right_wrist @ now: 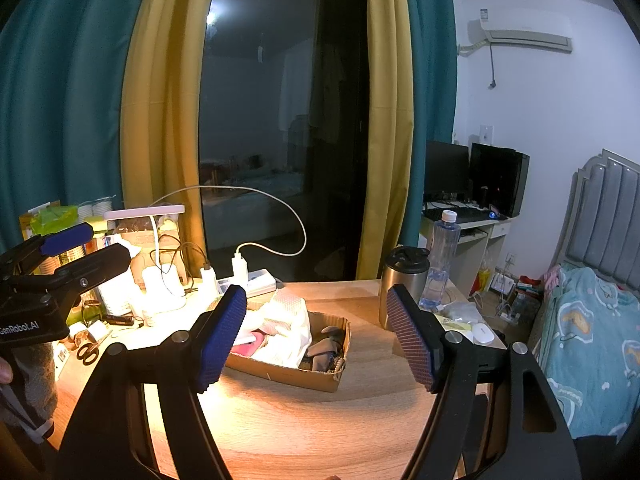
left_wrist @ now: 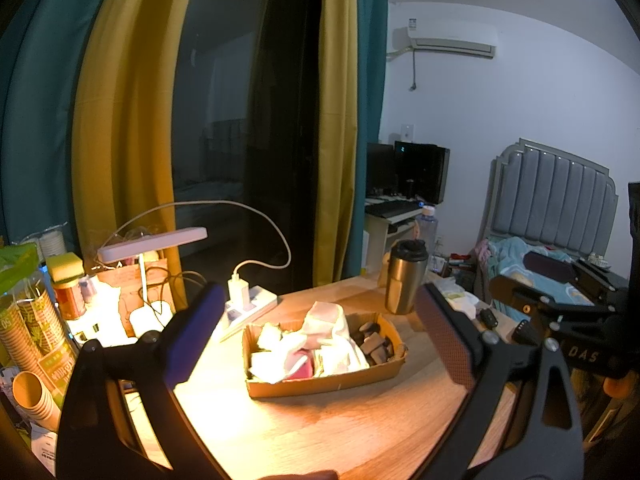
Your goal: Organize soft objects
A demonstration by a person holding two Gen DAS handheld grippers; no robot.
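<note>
A shallow cardboard box (left_wrist: 326, 384) sits on the wooden table (left_wrist: 320, 432), lit warm by a desk lamp (left_wrist: 152, 242) at the table's left side. The box holds a heap of white cloths (left_wrist: 332, 332), a pink item (left_wrist: 302, 368) near the front wall, and gray-brown socks (left_wrist: 374, 344) at its right end. All of these soft things lie inside the box; nothing is lifted out.

The left gripper (left_wrist: 320, 340) hangs above the near edge of the table with its 2 blue-padded fingers (left_wrist: 196, 336) spread wide, the box showing between them farther off. Nothing is between the pads. The right gripper (right_wrist: 316, 332) stands likewise, jaws wide apart and empty, pointed at the same box from slightly to the right. Neither tool touches the box.

Behind the box stands a steel travel mug (left_wrist: 404, 280) with a black lid, and beside it, in the right wrist view, a clear water bottle (right_wrist: 442, 260). A white power strip (left_wrist: 248, 306) with a charger plugged in lies just left of the box. Scissors (right_wrist: 90, 350) lie at the left side of the table.
</note>
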